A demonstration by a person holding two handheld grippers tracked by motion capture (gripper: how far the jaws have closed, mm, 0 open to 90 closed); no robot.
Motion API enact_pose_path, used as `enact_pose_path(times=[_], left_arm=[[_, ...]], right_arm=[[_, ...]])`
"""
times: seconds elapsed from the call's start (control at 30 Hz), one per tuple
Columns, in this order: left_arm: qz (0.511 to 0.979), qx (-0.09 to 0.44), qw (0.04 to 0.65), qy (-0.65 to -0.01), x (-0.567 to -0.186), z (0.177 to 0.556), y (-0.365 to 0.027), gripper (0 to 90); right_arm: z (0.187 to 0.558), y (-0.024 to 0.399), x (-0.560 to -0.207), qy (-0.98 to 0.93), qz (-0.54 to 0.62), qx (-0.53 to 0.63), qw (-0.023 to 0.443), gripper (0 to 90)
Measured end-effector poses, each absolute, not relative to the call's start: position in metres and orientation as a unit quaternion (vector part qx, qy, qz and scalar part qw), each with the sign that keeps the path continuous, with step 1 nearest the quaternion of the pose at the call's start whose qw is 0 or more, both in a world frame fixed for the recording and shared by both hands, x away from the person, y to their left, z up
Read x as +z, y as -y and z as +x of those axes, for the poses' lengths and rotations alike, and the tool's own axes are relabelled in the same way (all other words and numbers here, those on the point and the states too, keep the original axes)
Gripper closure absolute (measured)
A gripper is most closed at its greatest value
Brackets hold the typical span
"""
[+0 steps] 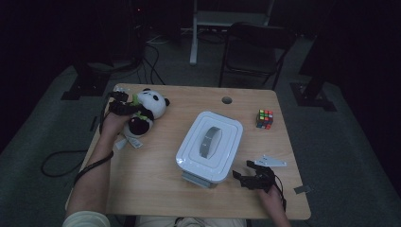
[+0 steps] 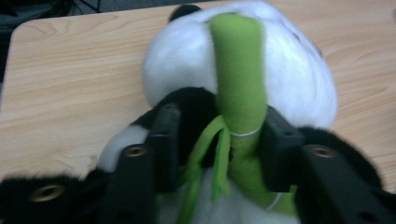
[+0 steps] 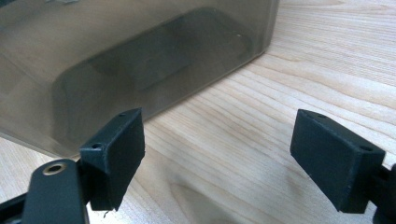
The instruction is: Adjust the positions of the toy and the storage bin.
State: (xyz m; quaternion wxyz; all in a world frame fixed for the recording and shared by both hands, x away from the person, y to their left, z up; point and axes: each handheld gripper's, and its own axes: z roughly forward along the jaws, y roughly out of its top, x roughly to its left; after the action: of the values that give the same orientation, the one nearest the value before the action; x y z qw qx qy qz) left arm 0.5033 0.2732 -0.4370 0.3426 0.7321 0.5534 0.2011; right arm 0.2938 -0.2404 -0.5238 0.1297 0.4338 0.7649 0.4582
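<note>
A black-and-white panda plush (image 1: pixel 147 111) lies at the table's far left corner, holding a green bamboo stalk (image 2: pixel 238 70). My left gripper (image 1: pixel 126 107) reaches onto it from the left. In the left gripper view its jaws (image 2: pixel 219 135) press into the panda (image 2: pixel 289 74), one pad on the black fur, the other against the green stalk. My right gripper (image 1: pixel 244 178) rests low at the front right, its jaws (image 3: pixel 224 154) wide apart over bare wood, nothing between them.
A white lidded box (image 1: pixel 210 142) with a grey handle stands mid-table; its smoky wall (image 3: pixel 116 56) rises just ahead of the right jaws. A colour cube (image 1: pixel 265 118) sits far right. A dark chair (image 1: pixel 253 47) stands beyond the wooden table (image 1: pixel 156 175).
</note>
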Motion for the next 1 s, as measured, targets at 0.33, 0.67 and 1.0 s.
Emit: enact_pose_path(times=[0.33, 0.67, 1.0], left_arm=[[0.753, 0.152, 0.390, -0.508, -0.426, 0.478, -0.250, 66.3], [0.732, 0.160, 0.411, -0.520, -0.414, 0.444, -0.242, 66.1], [0.726, 0.164, 0.402, -0.533, -0.421, 0.420, -0.237, 66.1]], right_arm=[[0.294, 0.241, -0.524, -0.764, 0.434, 0.460, 0.132, 17.8], [0.293, 0.241, -0.524, -0.763, 0.432, 0.463, 0.128, 17.7], [0.292, 0.239, -0.524, -0.765, 0.432, 0.461, 0.128, 17.7]])
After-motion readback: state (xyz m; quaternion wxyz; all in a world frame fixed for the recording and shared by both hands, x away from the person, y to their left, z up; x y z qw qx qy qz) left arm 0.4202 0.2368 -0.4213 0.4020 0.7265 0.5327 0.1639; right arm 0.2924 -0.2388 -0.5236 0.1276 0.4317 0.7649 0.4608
